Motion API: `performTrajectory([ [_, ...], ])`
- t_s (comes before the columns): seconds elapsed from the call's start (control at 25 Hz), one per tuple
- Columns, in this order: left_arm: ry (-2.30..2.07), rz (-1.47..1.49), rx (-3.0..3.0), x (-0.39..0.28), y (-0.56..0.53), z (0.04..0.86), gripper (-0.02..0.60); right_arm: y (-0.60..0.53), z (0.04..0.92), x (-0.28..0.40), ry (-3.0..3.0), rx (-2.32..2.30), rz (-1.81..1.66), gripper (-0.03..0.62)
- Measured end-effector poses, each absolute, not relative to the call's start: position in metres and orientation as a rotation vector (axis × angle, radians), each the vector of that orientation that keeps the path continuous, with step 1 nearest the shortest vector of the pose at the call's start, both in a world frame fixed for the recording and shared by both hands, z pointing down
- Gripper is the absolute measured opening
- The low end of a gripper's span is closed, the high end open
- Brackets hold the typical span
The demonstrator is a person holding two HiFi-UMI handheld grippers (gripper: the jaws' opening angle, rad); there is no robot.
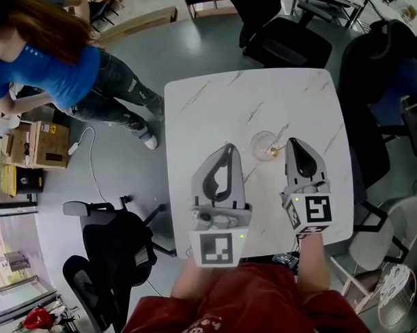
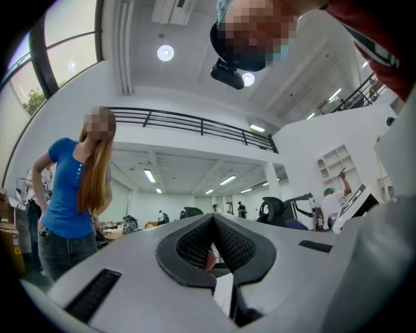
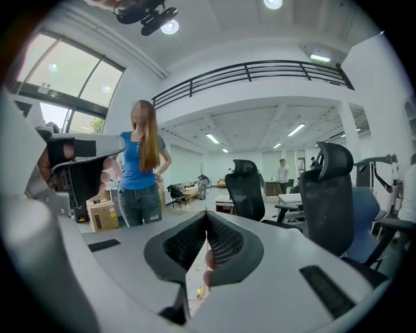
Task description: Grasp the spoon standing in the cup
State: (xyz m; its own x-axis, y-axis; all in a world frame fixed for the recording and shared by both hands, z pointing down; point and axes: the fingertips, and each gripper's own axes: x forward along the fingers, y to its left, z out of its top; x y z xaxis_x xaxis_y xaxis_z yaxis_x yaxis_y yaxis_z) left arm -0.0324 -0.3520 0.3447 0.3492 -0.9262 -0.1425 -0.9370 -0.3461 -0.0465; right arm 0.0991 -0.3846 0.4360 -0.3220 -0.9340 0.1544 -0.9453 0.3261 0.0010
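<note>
left gripper (image 2: 212, 219) jaws tipped up, tips together with nothing clamped, person in blue top (image 2: 66, 195) standing at left, black railing (image 2: 188, 123) along the far balcony, ceiling light (image 2: 165, 53) above, black chair (image 2: 274, 209) far right

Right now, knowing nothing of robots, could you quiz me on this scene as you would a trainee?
1. True or false: the spoon stands in the cup, and neither hand-held gripper touches it.
2. Seen from the head view, the cup stands:
A) between the tips of the left hand-held gripper and the right hand-held gripper
B) to the left of both
C) to the right of both
3. Fill in: the jaws of both hand-held grippers are ___ (open or shut).

Key: 1 true; 2 A; 3 shut.
</note>
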Motion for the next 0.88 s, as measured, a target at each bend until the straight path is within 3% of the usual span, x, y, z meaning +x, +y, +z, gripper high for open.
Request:
performTrajectory([
  [0.88,1.623,0.213,-2.489,-0.024,-0.302,0.305,0.007,-0.334,0.362,0.095,-2.483,1.795,-0.054,0.015],
])
